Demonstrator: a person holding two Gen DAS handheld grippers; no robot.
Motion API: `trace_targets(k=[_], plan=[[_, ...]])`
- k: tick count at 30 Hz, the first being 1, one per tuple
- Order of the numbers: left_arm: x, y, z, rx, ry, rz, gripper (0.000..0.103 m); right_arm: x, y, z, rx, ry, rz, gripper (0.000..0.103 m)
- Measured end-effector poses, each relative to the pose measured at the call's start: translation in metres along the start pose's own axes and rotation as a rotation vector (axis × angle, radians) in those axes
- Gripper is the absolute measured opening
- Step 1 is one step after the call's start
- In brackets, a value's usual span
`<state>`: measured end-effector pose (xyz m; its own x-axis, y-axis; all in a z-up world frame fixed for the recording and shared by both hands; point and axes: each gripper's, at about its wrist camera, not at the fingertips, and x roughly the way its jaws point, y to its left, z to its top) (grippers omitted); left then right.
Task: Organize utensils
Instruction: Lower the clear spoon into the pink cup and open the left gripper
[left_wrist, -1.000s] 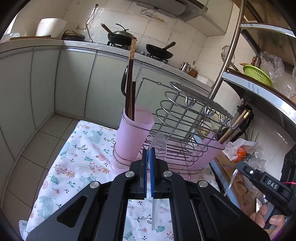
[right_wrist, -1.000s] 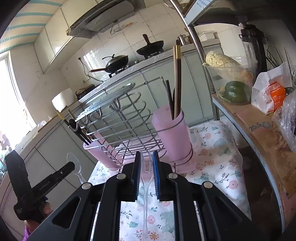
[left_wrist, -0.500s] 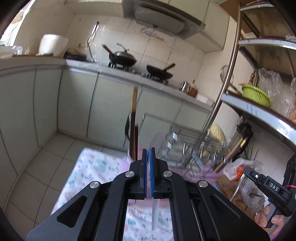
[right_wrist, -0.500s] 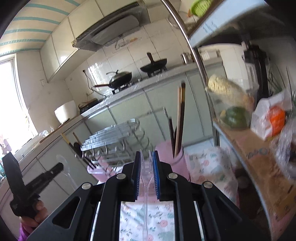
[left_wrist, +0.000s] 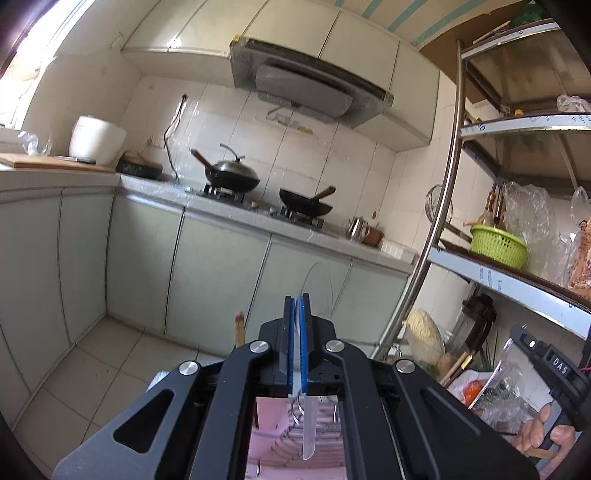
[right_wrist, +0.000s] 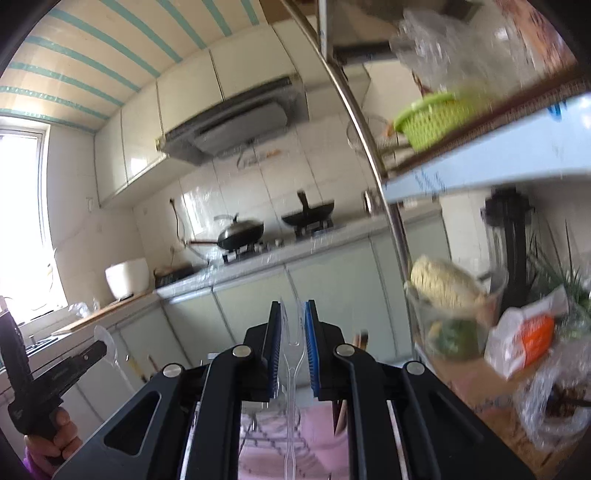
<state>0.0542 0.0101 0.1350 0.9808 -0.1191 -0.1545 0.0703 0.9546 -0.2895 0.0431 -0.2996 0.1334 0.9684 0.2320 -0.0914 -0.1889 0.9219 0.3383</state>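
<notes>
My left gripper (left_wrist: 296, 306) is shut on a clear plastic spoon (left_wrist: 317, 284); its bowl sticks up past the fingertips and its handle hangs down behind. My right gripper (right_wrist: 293, 314) is shut on a clear plastic fork (right_wrist: 291, 332), prongs up between the blue pads. Both are raised and tilted up, above the wire utensil rack (left_wrist: 314, 432) and its pink cups (right_wrist: 321, 424), which show only in the gap under each gripper. Brown chopstick tips (left_wrist: 239, 328) poke up beside the left gripper. The left gripper with the spoon also shows in the right wrist view (right_wrist: 105, 341).
A metal shelf unit (left_wrist: 443, 229) stands at right with a green basket (left_wrist: 496, 245), bags and a food container (right_wrist: 450, 306). The kitchen counter with two woks (left_wrist: 232, 177) and a white rice cooker (left_wrist: 96, 140) runs along the far wall.
Both grippers have lifted and tilted upward, still holding their utensils. The rack, cups and floral cloth have dropped almost out of view below them.
</notes>
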Motion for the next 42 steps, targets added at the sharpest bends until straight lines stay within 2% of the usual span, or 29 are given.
trace_targets(k=[4, 11, 17, 24, 32, 36, 42], plan=[[0.006, 0.000, 0.004, 0.010, -0.033, 0.015, 0.002, 0.001, 0.009, 0.008, -0.065, -0.091, -0.033, 0.012], [0.024, -0.004, 0.006, 0.045, -0.073, 0.044, 0.002, 0.020, 0.014, 0.007, -0.149, -0.146, -0.070, 0.012], [0.042, -0.007, -0.010, 0.107, -0.103, 0.083, 0.002, 0.045, 0.003, -0.014, -0.158, -0.109, -0.087, 0.012], [0.061, -0.005, -0.036, 0.155, -0.100, 0.104, 0.002, 0.063, -0.008, -0.044, -0.159, -0.064, -0.083, 0.012], [0.048, -0.002, -0.063, 0.163, -0.071, 0.094, 0.002, 0.056, -0.015, -0.071, -0.137, -0.016, -0.079, 0.012], [0.044, 0.002, -0.075, 0.153, -0.042, 0.102, 0.002, 0.054, -0.021, -0.081, -0.104, 0.010, -0.089, 0.012], [0.046, 0.025, -0.088, 0.068, 0.024, 0.122, 0.002, 0.057, -0.037, -0.093, -0.046, 0.074, -0.104, 0.012]])
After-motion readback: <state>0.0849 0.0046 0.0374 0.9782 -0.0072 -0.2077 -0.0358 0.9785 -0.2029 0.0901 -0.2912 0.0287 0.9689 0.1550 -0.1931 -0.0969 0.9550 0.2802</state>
